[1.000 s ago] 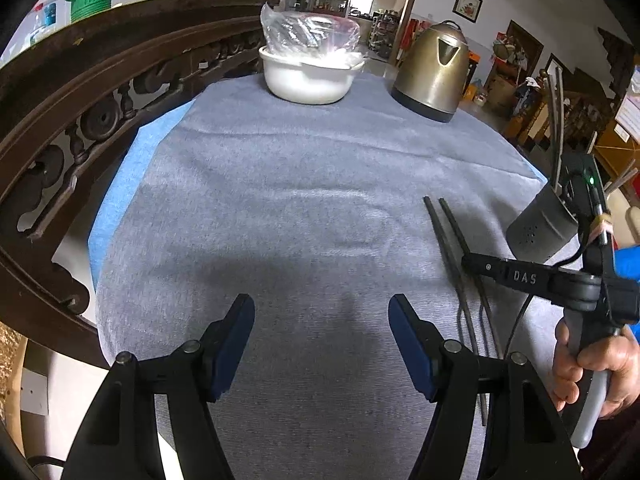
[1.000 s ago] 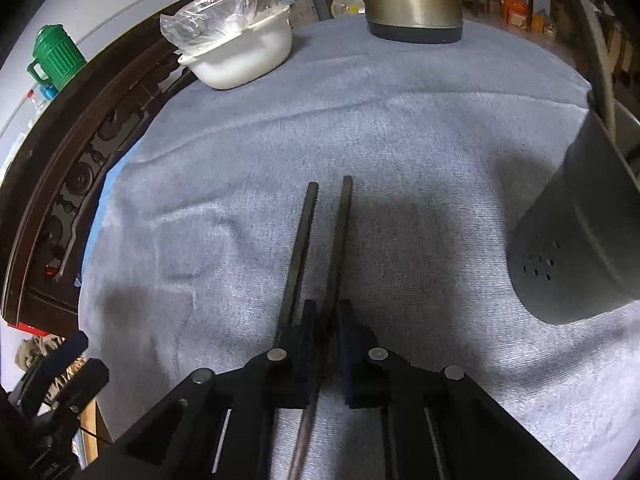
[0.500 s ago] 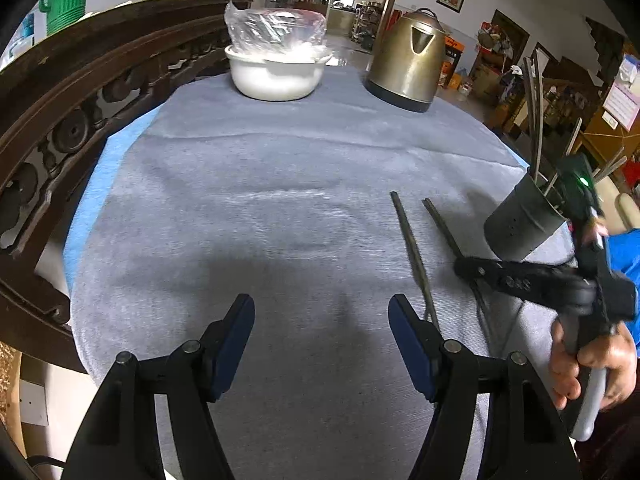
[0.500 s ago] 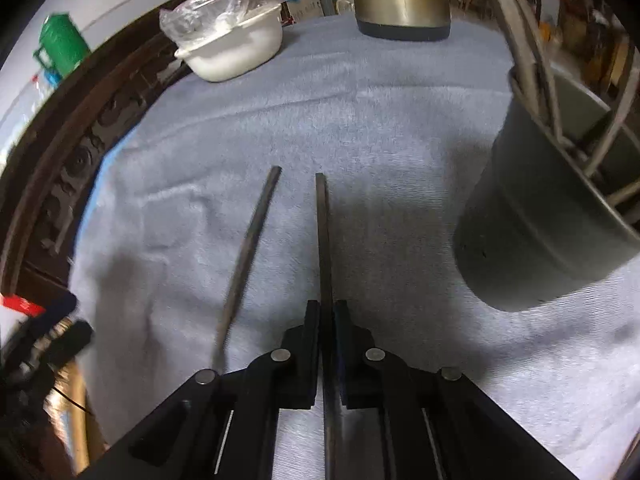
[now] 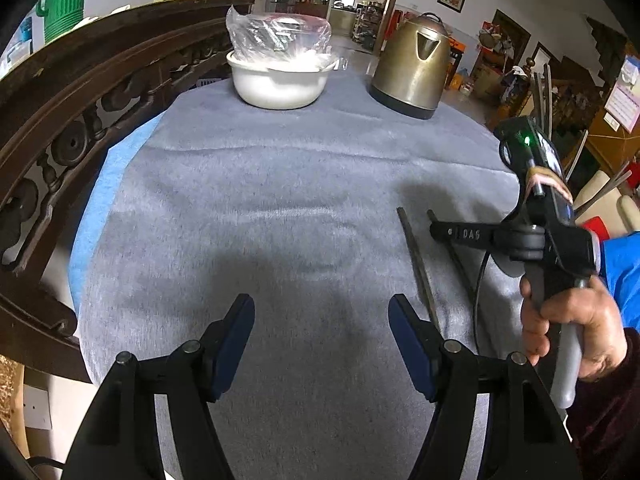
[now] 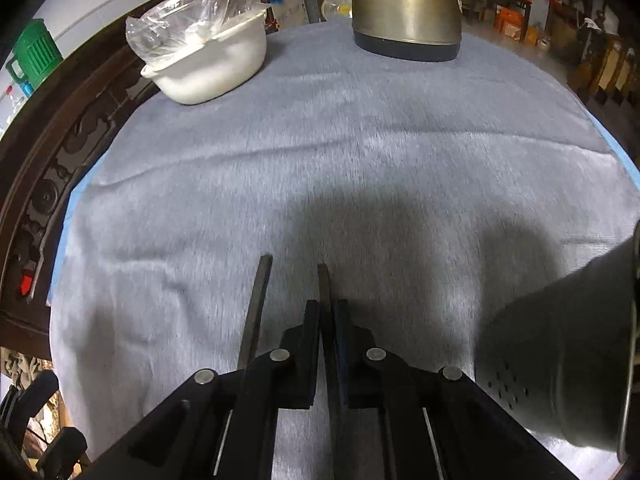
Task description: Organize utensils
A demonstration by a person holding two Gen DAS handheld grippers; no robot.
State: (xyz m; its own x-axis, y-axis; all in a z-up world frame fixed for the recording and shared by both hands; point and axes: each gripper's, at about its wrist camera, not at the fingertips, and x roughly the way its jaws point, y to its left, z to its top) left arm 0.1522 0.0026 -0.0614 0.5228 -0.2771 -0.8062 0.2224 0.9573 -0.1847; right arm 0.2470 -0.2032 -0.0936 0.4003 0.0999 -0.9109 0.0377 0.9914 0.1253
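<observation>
Up front in the left wrist view, the left gripper [image 5: 321, 336] hangs spread over the cloth [image 5: 260, 200], a chopstick [image 5: 418, 264] at 2 o'clock. Meanwhile the right wrist view shows the right gripper [image 6: 327, 344] pinching the other chopstick [image 6: 324, 284], holder [image 6: 560, 360] at 3 o'clock.

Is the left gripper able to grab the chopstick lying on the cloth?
Probably yes. The left gripper is open and holds nothing, and the loose chopstick lies flat on the cloth just off its right finger. The right gripper, shut on the other chopstick, sits close alongside and might crowd it.
</observation>
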